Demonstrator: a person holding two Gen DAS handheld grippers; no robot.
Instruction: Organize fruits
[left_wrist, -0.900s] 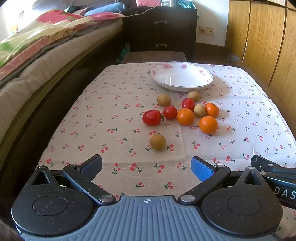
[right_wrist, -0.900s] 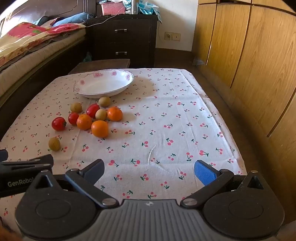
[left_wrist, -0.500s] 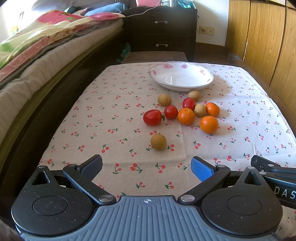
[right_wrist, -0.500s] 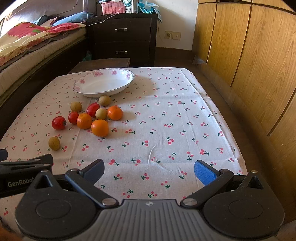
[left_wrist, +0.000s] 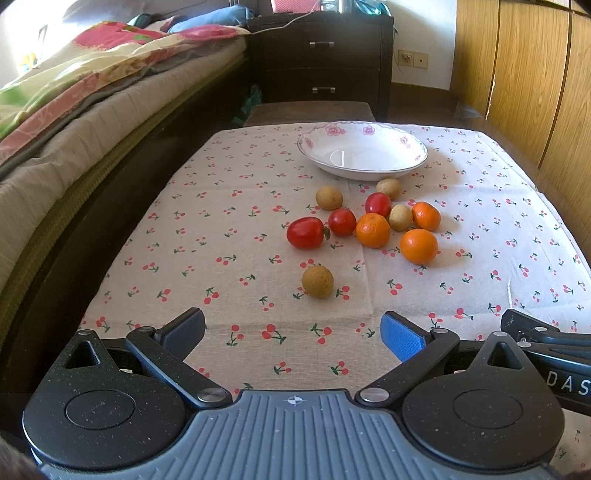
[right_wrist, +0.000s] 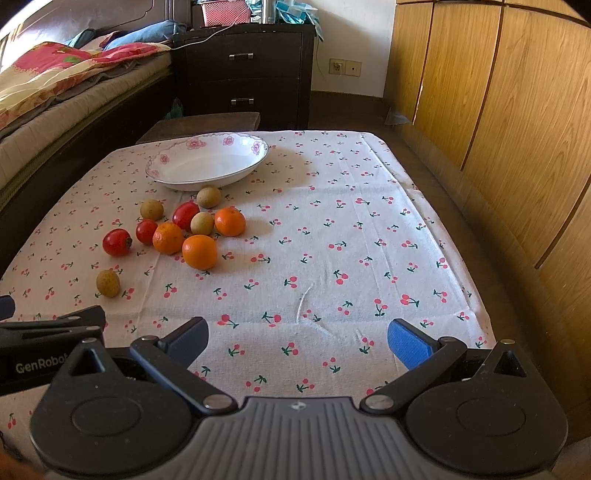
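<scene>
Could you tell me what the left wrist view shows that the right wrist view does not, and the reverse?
Only the left wrist view shows the left tongs head on, jaws wide, with nothing between them. Only the right wrist view shows the right tongs likewise open and empty, and the pink basket on the dresser. Both share the empty bowl, the lone brown fruit nearest the cameras and the cherry tablecloth.

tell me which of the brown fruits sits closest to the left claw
The lone brown fruit, apart from the cluster, just ahead of the left claw; the other three lie near the bowl.
</scene>
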